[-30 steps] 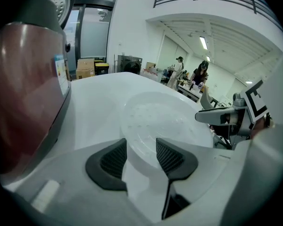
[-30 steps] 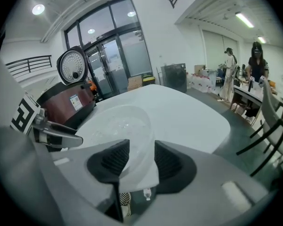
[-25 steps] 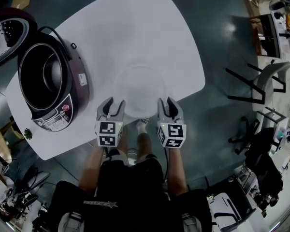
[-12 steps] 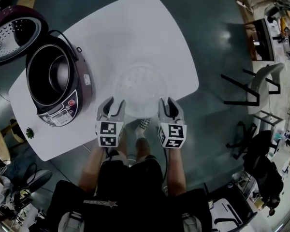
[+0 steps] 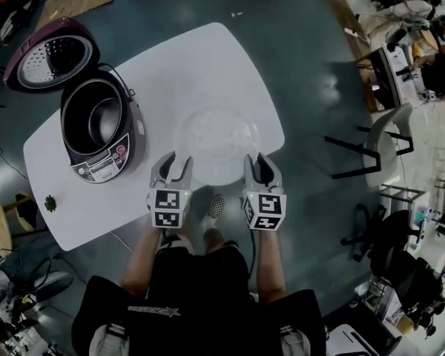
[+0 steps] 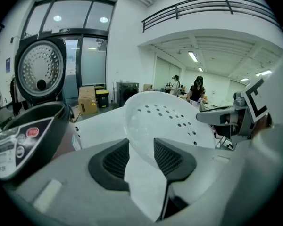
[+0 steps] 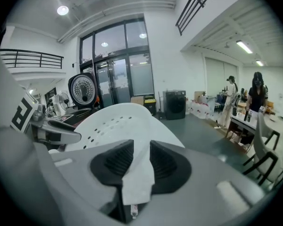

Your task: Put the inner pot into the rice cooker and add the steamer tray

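The white perforated steamer tray [image 5: 216,145] hangs above the white table [image 5: 208,58], held level by its rim from both sides. My left gripper [image 5: 176,162] is shut on the tray's near left rim [image 6: 165,121], and my right gripper [image 5: 257,162] is shut on its near right rim [image 7: 115,121]. The purple rice cooker [image 5: 104,128] stands at the table's left with its lid [image 5: 50,61] thrown back. The dark inner pot [image 5: 96,121] sits inside it. In the left gripper view the cooker [image 6: 28,135] is at the left, well apart from the tray.
A small dark green object [image 5: 50,202] lies near the table's left front corner. Black chairs [image 5: 371,150] and cluttered desks [image 5: 400,58] stand on the floor to the right. People stand far off in the room [image 6: 198,88].
Both grippers have risen together, lifting the steamer tray off the table. The table and cooker now look smaller and farther below.
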